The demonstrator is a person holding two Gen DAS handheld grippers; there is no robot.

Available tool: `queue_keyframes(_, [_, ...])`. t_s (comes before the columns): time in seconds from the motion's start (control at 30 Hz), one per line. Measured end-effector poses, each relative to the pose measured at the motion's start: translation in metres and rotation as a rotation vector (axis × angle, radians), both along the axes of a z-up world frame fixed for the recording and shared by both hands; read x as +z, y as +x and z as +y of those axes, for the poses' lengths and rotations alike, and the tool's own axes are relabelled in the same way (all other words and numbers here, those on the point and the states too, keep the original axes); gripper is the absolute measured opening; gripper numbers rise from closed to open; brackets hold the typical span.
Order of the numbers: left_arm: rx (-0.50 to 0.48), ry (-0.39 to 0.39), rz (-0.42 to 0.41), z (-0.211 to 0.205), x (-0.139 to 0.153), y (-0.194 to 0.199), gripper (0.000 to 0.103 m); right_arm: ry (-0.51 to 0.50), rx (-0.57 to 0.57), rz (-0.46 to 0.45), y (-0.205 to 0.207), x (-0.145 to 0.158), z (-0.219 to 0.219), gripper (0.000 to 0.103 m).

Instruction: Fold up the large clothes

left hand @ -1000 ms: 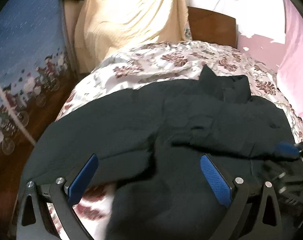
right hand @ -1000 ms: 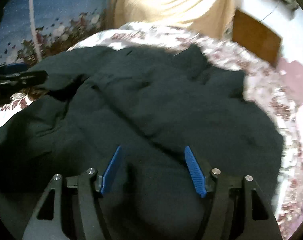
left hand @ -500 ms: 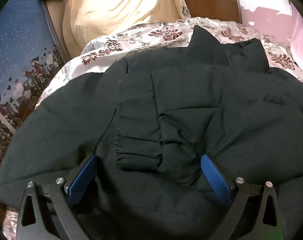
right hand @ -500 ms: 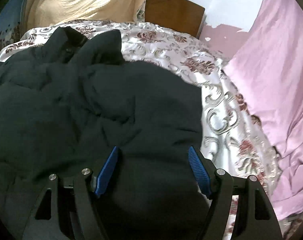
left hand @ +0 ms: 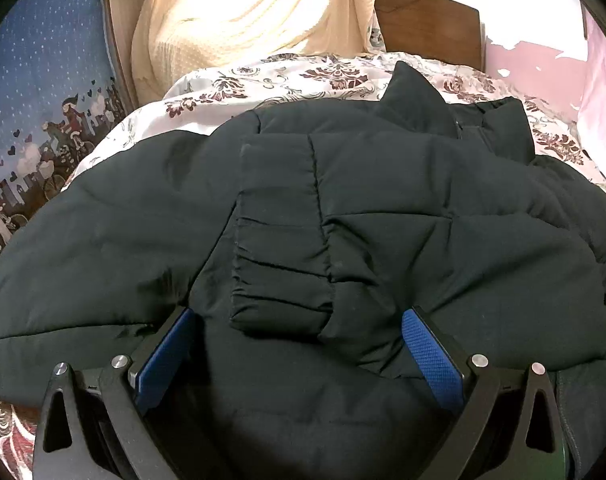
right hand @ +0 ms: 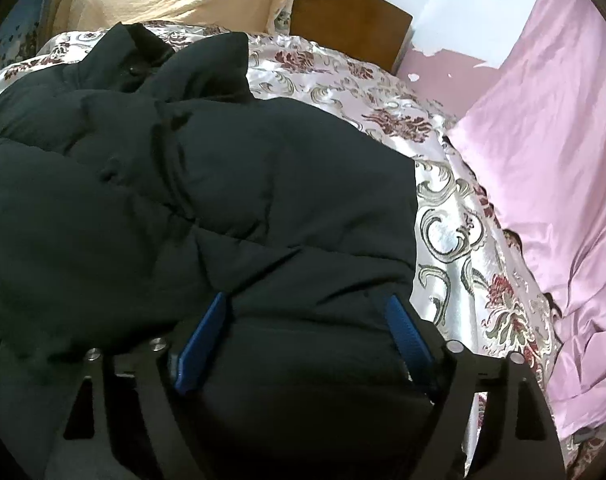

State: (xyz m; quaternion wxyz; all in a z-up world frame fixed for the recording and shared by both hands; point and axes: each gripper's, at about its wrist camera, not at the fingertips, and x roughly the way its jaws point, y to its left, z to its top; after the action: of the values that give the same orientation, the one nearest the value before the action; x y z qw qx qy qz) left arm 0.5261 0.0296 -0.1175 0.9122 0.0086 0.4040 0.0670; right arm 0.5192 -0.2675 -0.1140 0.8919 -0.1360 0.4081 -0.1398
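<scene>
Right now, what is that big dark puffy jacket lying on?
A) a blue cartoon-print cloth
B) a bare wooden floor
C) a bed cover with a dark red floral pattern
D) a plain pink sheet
C: the dark jacket is spread over the shiny floral bed cover, whose dark red flowers show all around its edges; the pink sheet only lies off to the side.

Indoor light, blown-out glare on cream blanket (left hand: 239,12), fisheye bending and dark vignette at edges, sharp focus.
</scene>
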Motion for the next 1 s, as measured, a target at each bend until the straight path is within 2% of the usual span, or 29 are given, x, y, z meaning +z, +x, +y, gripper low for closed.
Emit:
queue_keyframes(0.27, [-0.004, -0.014, 0.004, 0.003, -0.001, 0.002, 0.103, 0.02, -0.009, 0.015, 0.006, -0.004, -0.002, 0.084])
queue_keyframes(0.33, [-0.003, -0.016, 0.006, 0.003, -0.001, 0.002, 0.103, 0.062, -0.007, 0.022, 0.006, -0.006, -0.005, 0.085])
queue_keyframes(0.53, [-0.003, -0.016, 0.008, 0.003, -0.001, 0.003, 0.103, 0.314, -0.008, 0.042, 0.012, -0.012, -0.037, 0.095])
queue_keyframes(0.77, [-0.004, -0.018, 0.007, 0.003, -0.001, 0.003, 0.103, 0.318, -0.031, 0.047, 0.018, -0.018, -0.041, 0.101])
queue_keyframes(1.0, [-0.003, -0.04, -0.005, 0.005, -0.002, 0.001, 0.103, 0.37, -0.034, 0.033, 0.015, -0.017, -0.047, 0.102])
